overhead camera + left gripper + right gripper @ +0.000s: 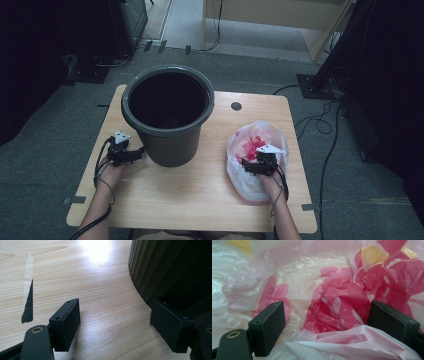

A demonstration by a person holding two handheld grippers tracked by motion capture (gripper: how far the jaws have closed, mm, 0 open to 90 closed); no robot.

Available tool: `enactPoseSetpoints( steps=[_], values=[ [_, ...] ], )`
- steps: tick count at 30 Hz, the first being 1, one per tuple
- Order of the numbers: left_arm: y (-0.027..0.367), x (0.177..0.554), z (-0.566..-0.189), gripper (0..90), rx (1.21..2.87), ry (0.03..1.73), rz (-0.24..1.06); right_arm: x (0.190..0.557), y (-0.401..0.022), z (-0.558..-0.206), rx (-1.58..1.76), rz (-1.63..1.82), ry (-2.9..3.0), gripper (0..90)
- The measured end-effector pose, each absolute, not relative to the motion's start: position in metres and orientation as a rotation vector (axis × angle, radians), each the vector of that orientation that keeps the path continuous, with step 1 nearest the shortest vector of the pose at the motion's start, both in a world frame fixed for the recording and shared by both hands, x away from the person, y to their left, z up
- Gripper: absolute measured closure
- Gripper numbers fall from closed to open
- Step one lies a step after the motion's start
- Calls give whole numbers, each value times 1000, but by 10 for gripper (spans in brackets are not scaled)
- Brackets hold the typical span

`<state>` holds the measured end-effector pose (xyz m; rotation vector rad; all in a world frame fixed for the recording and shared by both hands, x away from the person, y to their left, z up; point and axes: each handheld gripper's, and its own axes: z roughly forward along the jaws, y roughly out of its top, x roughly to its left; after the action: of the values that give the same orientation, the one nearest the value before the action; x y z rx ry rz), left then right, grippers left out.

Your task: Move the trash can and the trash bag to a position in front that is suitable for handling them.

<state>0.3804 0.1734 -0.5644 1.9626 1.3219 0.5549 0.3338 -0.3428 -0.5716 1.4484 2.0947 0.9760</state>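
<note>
Plastic, thin and crinkled: a white bag with red and yellow print lies on the right half of the wooden table, well apart from the dark ribbed bin that stands at centre-left. Work in hand is judged to be the taking up of the bag, probably for lining the bin.

Right gripper is seen low over the bag's middle. In the right gripper view the jaws stand wide, a bunched red fold and a pale ridge of film lying between them, the pads not yet pressed on either. No grip is made.

Left gripper is held just beside the bin's lower wall. In the left gripper view its jaws are spread wide over bare wood, one pad close against the ribbed side; whether it touches cannot be told. Nothing is held.

For the step to be done well:
- A single layer near the bag's mouth should be sought, not the crumpled middle; the mouth's edge cannot be made out from here.
- Jaws should be closed on a raised fold so the film is not slid flat on the table.
- Lifting should be slow, since such film is likely to slip or tear.
- The bin should be steadied by the left gripper against tipping.
</note>
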Motion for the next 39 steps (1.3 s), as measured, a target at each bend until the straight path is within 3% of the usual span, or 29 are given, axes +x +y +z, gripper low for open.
enactPoseSetpoints(
  steps=[39],
  values=[
    [175,383,-564,243,1969,1312,538,329,-344,-547,1448,1116,2031,148]
  ],
)
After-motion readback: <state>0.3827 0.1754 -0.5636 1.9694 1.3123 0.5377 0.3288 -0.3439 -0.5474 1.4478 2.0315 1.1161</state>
